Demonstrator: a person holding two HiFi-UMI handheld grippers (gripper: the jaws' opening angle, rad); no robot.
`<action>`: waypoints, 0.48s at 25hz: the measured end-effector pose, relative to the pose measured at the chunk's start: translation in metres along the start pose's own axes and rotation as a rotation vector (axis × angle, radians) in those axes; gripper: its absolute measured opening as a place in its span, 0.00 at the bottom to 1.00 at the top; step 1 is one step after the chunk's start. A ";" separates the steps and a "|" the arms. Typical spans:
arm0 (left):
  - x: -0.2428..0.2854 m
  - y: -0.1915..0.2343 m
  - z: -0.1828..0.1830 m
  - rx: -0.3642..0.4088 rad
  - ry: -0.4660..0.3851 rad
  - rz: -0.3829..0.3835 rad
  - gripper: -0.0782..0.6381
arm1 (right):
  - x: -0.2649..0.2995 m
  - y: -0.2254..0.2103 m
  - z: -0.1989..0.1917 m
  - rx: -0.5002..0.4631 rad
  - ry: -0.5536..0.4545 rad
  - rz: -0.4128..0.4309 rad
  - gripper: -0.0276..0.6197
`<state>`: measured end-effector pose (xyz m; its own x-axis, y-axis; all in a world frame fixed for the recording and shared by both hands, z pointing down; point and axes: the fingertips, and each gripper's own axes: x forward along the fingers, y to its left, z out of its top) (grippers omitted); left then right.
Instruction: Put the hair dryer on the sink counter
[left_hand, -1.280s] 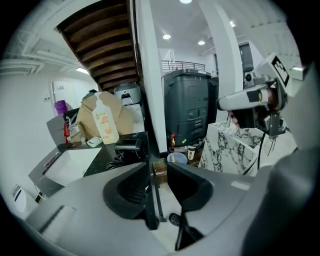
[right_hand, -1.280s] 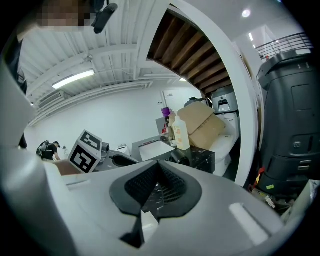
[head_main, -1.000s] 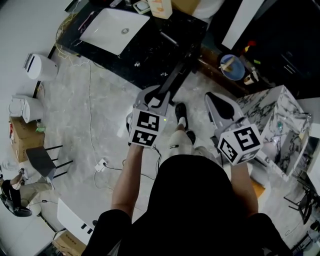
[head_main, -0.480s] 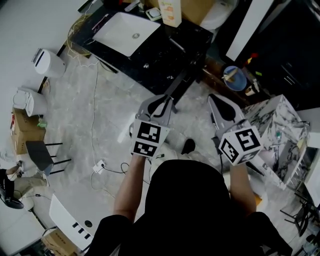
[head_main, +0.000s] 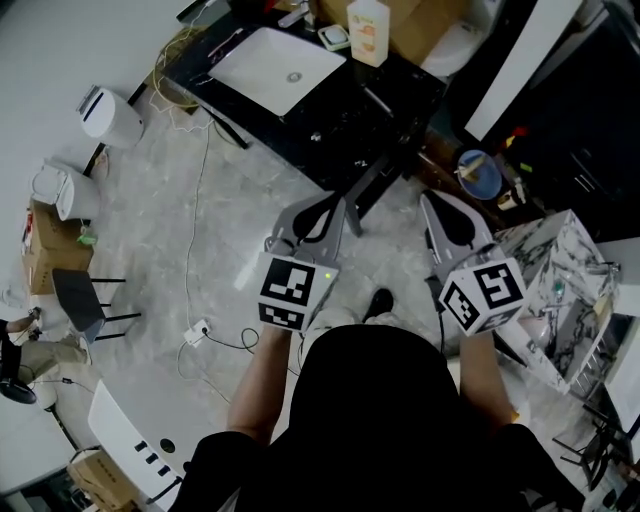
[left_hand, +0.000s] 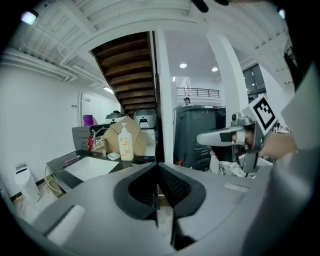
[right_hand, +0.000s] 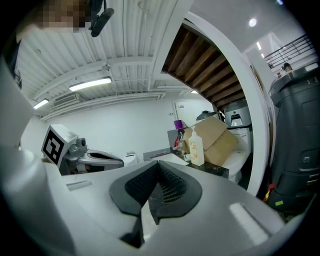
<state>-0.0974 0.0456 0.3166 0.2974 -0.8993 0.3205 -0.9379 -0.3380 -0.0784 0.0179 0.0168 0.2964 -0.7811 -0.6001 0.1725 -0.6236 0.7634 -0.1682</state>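
The black sink counter (head_main: 335, 115) with its white basin (head_main: 280, 68) lies ahead of me at the top of the head view. A soap bottle (head_main: 368, 30) stands at its back. No hair dryer shows in any view. My left gripper (head_main: 338, 205) hangs in the air short of the counter. Its jaws have just been closing and now stand shut with nothing between them (left_hand: 157, 167). My right gripper (head_main: 432, 200) floats beside it, also shut and empty (right_hand: 157, 165). Each gripper view shows the other gripper, the right gripper (left_hand: 220, 136) and the left gripper (right_hand: 100, 157).
Two white bins (head_main: 108, 113) (head_main: 60, 190) stand on the marble floor at the left, with a power strip and cable (head_main: 200, 330) near my feet. A blue bowl (head_main: 483, 172) and a marble-patterned box (head_main: 560, 290) sit at the right. A cardboard box (right_hand: 215, 140) is behind the soap bottle.
Both grippers have risen and moved toward the counter, which now sits lower and larger in the head view. The left gripper's jaws have closed.
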 end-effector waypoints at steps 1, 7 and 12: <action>-0.003 0.002 0.003 -0.009 -0.014 0.001 0.11 | 0.002 0.003 0.001 -0.008 0.000 0.003 0.06; -0.019 0.015 0.010 -0.088 -0.075 0.020 0.11 | 0.004 0.023 0.012 -0.053 -0.012 0.026 0.06; -0.029 0.019 0.014 -0.118 -0.104 0.009 0.11 | 0.004 0.031 0.014 -0.082 -0.008 0.034 0.05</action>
<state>-0.1213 0.0616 0.2928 0.3001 -0.9280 0.2207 -0.9532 -0.3006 0.0324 -0.0050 0.0343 0.2779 -0.8023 -0.5750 0.1602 -0.5923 0.8003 -0.0936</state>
